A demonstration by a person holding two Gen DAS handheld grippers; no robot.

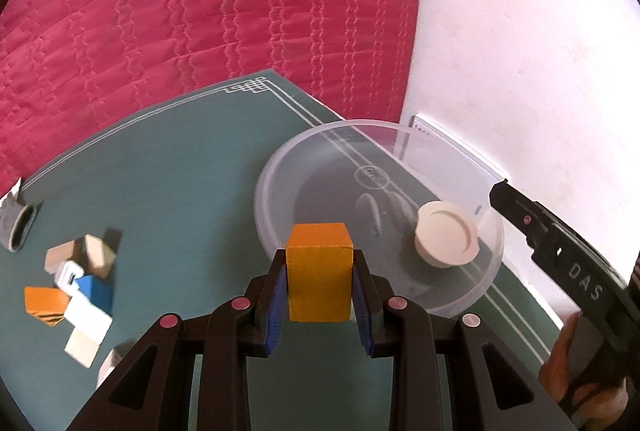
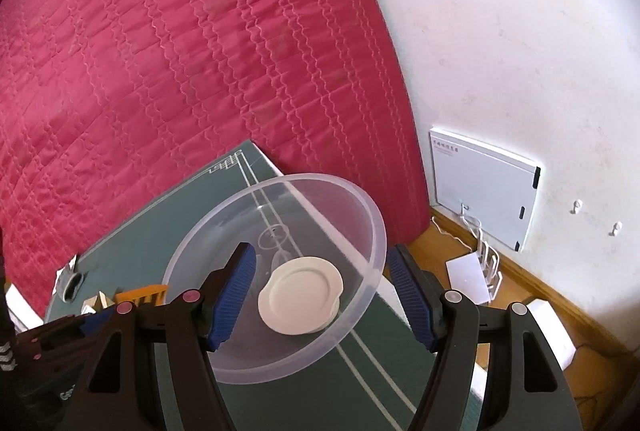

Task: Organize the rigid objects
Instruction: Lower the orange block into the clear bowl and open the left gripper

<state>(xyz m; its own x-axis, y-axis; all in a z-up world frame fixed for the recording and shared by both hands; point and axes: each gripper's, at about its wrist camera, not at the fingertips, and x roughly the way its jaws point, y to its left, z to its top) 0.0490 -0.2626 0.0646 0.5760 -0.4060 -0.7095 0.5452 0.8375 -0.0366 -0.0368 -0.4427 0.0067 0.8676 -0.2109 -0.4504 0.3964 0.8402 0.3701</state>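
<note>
One orange block (image 1: 319, 277) sits clenched between the blue pads of the left gripper (image 1: 320, 295), its long axis running upright along the fingers (image 1: 276, 305) and its top face poking out beyond their tips. Straight ahead of it, and lower, lies the clear plastic bowl (image 1: 280, 167); in the left wrist view the block overlaps the bowl's near rim, so I judge that the coming move turns on carrying the block a little further forward until it hangs over the bowl's hollow, not its edge. Inside the bowl a white round lid (image 1: 446, 239) rests toward the right side, leaving the left half of the floor bare for a drop.

The right gripper (image 2: 320, 295) hovers above the same bowl with its fingers (image 2: 232, 295) spread well apart and nothing between them; the rim and lid show through the gap, but no pad touches either. The left hand is the one placed to deliver.

Farther out, on the green worktop (image 1: 160, 191), a small heap of wooden and coloured blocks (image 1: 80, 287) waits to the left, well apart from the bowl. A red quilt (image 1: 200, 11) lies beyond the worktop.
</note>
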